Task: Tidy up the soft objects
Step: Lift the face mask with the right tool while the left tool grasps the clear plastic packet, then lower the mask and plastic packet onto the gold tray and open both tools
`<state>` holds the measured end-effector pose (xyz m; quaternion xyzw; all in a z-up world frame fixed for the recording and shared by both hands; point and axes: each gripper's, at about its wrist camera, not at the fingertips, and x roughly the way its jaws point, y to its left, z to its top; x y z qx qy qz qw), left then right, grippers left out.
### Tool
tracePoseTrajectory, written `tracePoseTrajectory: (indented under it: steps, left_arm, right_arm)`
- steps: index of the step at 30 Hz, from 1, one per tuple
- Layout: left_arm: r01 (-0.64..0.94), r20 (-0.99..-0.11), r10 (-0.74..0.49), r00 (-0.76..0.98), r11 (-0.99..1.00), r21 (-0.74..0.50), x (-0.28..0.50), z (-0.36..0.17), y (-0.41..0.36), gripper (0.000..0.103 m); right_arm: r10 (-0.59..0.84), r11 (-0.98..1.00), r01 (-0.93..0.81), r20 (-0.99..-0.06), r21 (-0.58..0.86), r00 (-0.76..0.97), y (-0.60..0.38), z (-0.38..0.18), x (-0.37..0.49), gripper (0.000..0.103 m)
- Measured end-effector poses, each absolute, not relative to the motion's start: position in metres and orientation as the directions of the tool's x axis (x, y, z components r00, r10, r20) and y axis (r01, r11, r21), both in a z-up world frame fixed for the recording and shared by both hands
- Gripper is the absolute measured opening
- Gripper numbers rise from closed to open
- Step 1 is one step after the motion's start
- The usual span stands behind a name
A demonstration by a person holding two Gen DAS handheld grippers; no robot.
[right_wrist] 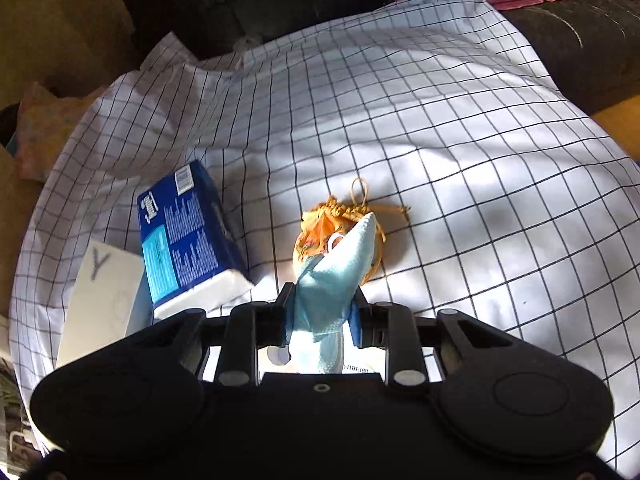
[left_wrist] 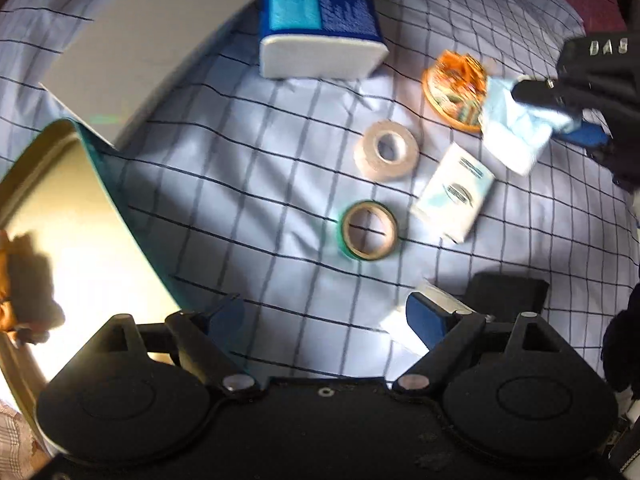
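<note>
Nearest your right-hand lens, the right gripper (right_wrist: 320,320) is pinching a light blue cloth (right_wrist: 336,276), its jaws clamped together on the bunched middle while one pointed corner is sticking forward and another fold is trailing down behind the fingers. You are carrying it above the checked bedsheet (right_wrist: 460,184), just over the orange drawstring pouch (right_wrist: 320,236), with the blue tissue pack (right_wrist: 188,236) and a white box (right_wrist: 100,300) lying off to the left. From the left side, your left gripper (left_wrist: 324,316) is hovering low with its jaws standing apart and gripping nothing, over the edge of a gold tray (left_wrist: 60,208); two tape rolls (left_wrist: 370,230) and a small tissue packet (left_wrist: 454,196) are lying between it and the cloth. The tray looks like the likely destination, though that is a judgement. To do this well, you are best keeping the grip firm, lifting high enough that the hanging fold is not dragging across the pouch or rolls, and lowering the cloth well inside the tray before easing the jaws apart.
</note>
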<state>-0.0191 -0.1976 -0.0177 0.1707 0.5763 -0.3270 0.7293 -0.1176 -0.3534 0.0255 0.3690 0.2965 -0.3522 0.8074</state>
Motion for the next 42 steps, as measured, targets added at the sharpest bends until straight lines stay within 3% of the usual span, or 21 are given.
tracePoseTrajectory:
  steps: [4, 17, 21, 24, 30, 42]
  left_arm:
    - [0.67, -0.954, -0.295, 0.051, 0.719, -0.186, -0.034, -0.033, -0.215, 0.087]
    - [0.585, -0.974, -0.228, 0.016, 0.792, -0.176, -0.039, -0.071, -0.255, 0.088]
    - [0.568, -0.976, -0.216, 0.004, 0.804, -0.175, -0.038, -0.081, -0.259, 0.082]
    - [0.591, -0.974, -0.225, 0.03, 0.79, -0.164, -0.041, -0.077, -0.26, 0.059]
    - [0.575, -0.967, -0.253, 0.029, 0.796, -0.191, -0.032, -0.064, -0.249, 0.052]
    - [0.494, -0.931, -0.306, 0.201, 0.852, -0.174, 0.013, 0.008, -0.169, 0.052]
  right_arm:
    - [-0.364, 0.478, 0.781, -0.719, 0.401, 0.592, -0.357, 0.032, -0.126, 0.027]
    - [-0.368, 0.476, 0.772, -0.701, 0.422, 0.611, -0.367, 0.037, -0.145, 0.027]
    - [-0.373, 0.483, 0.766, -0.693, 0.423, 0.617, -0.369, 0.038, -0.148, 0.027]
    - [-0.367, 0.493, 0.76, -0.691, 0.424, 0.623, -0.369, 0.038, -0.148, 0.027]
    - [-0.355, 0.517, 0.746, -0.688, 0.42, 0.633, -0.364, 0.038, -0.143, 0.027]
    - [-0.327, 0.602, 0.697, -0.675, 0.39, 0.661, -0.334, 0.043, -0.123, 0.027]
